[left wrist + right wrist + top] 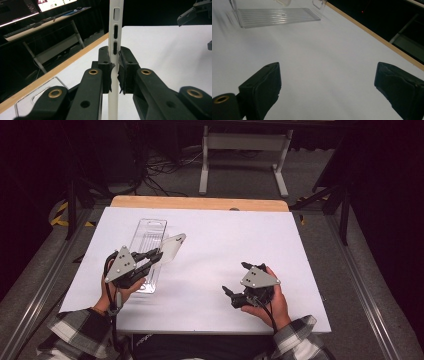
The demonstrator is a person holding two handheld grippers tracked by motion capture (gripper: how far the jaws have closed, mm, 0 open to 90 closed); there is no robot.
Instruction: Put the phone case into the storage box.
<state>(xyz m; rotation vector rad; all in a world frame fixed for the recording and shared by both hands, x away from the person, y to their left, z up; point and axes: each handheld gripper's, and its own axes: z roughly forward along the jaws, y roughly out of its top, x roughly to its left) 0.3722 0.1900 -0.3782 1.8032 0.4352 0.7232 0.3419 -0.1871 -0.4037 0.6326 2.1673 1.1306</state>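
My left gripper is shut on a thin, translucent white plastic case and holds it just above the table at the left. In the left gripper view the case stands edge-on between the pads, with several slots along its rim. A clear plastic package lies flat on the white table under and beyond that gripper, and it also appears at the top left of the right gripper view. My right gripper rests low at the right, open, with only bare table between its jaws.
The white tabletop has a wooden strip along its far edge. Beyond it are a white frame stand and cables on a dark floor. Metal rails run along both sides of the table.
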